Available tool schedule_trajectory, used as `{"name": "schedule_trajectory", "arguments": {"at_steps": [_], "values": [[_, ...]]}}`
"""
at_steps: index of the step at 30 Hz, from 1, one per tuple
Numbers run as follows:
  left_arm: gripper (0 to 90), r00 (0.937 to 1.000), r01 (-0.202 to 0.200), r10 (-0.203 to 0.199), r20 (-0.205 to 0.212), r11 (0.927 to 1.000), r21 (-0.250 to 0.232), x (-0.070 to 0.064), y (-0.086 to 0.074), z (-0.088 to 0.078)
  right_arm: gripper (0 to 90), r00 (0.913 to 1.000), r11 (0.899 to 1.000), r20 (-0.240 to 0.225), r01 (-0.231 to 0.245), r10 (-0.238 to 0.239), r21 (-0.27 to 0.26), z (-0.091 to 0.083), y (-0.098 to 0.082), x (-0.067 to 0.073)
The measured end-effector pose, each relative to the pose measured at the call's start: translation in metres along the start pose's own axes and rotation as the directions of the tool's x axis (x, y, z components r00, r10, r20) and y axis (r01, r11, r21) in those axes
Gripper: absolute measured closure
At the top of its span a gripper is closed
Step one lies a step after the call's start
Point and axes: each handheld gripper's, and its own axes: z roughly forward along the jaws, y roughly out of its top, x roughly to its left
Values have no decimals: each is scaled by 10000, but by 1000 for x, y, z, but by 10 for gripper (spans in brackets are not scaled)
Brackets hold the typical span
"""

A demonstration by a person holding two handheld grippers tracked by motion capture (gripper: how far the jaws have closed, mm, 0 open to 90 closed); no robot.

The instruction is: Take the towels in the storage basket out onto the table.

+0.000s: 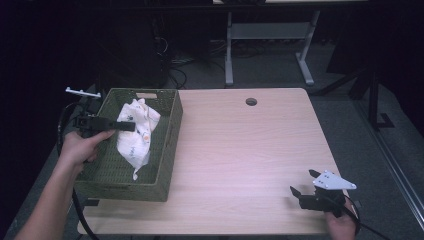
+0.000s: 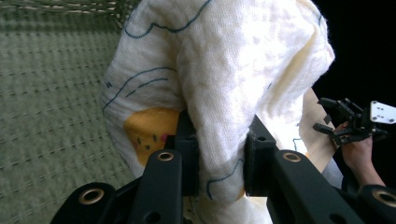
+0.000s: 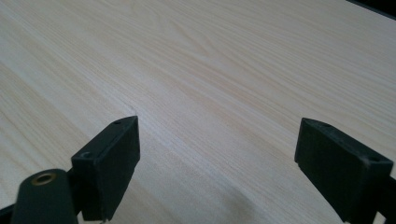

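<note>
- One pale wooden surface [image 1: 240, 150] carries everything; it has a single round hole [image 1: 251, 101] near its far edge.
- One green basket [image 1: 167, 150] with woven-looking walls stands at the left end of the surface, a handle slot cut in its far wall.
- One cloth [image 1: 134, 137] hangs inside the basket: white and crumpled, printed with thin dark blue lines and a yellow-orange patch, its lower tip reaching toward the basket floor.
- Two grippers, one in each hand. The left gripper [image 1: 127, 126] reaches over the basket's left wall, and in the left gripper view its jaws are closed on a fold of the cloth [image 2: 219, 93].
- The right gripper [image 1: 302, 182] sits low over the near right corner of the surface, well apart from the basket, its jaws spread wide with bare wood between them.
</note>
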Motion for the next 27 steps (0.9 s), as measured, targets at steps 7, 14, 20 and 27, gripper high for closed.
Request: {"name": "schedule_trajectory", "arguments": {"at_steps": [7,14,20,27], "values": [[720,9983,-498,500,299,9987,-91,-23,10,3,137,10000,10000,7,-36,36,-38,-2,0,-1],[720,9928,-1061,1055,575,9943,60,-49,18,17,137,10000,10000,25,28,-27,-42,-2,0,0],[720,9873,-1418,1395,759,9896,261,-65,22,32,137,10000,10000,16,22,-22,-67,-2,0,0],[720,9837,-1575,1529,945,9866,436,-79,24,46,137,10000,9999,49,-13,13,-118,-4,0,-1]]}}
